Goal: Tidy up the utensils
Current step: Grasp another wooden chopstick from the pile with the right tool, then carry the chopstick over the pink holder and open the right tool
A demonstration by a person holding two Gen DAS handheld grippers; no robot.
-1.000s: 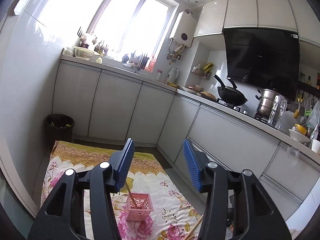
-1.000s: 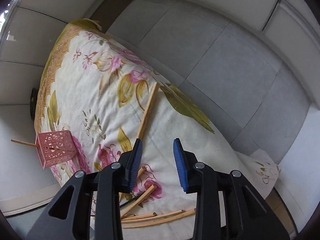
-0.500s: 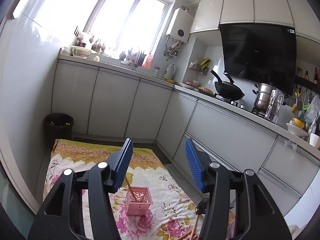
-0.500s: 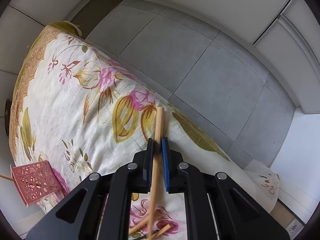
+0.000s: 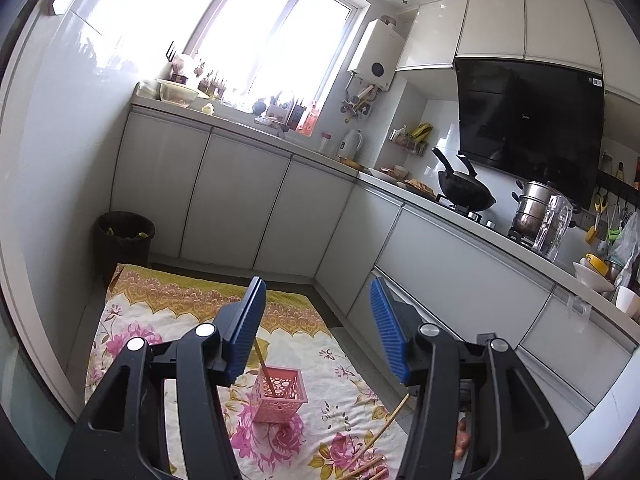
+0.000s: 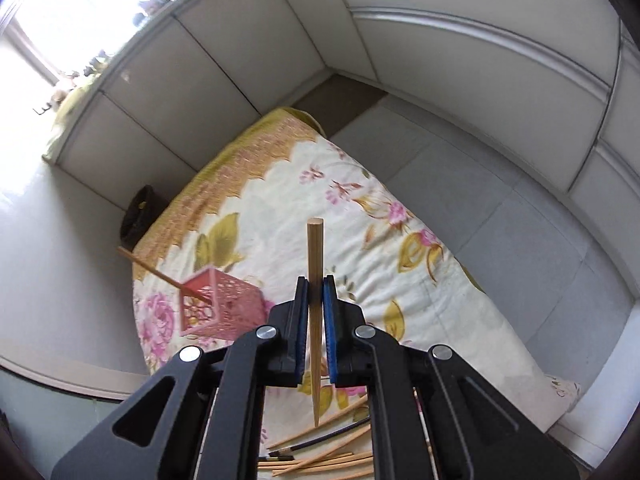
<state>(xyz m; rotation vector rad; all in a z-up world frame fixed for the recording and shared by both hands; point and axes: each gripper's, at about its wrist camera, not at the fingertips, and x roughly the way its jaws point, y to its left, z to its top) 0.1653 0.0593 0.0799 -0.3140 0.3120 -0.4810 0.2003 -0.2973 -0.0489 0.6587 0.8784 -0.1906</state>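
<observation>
We note a wooden chopstick (image 6: 314, 300), smooth and matt, clamped between ribbed blue pads (image 6: 329, 312) of the right gripper (image 6: 315, 320), whose body is matt black plastic with bright metal rivets. The left gripper (image 5: 316, 332) is of the same make. The basket (image 5: 280, 394) is pink perforated plastic. The floral cloth (image 6: 360, 248) looks soft and wrinkled. Cabinet doors (image 5: 232, 196) appear glossy; the wok (image 5: 466, 194) is dull black metal.

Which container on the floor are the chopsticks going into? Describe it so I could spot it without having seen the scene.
Find the floral cloth spread on the kitchen floor below the cabinets. Near its middle stands a small pink lattice basket, square and open-topped. It is the only upright container on the cloth, with one chopstick leaning out of it.
</observation>
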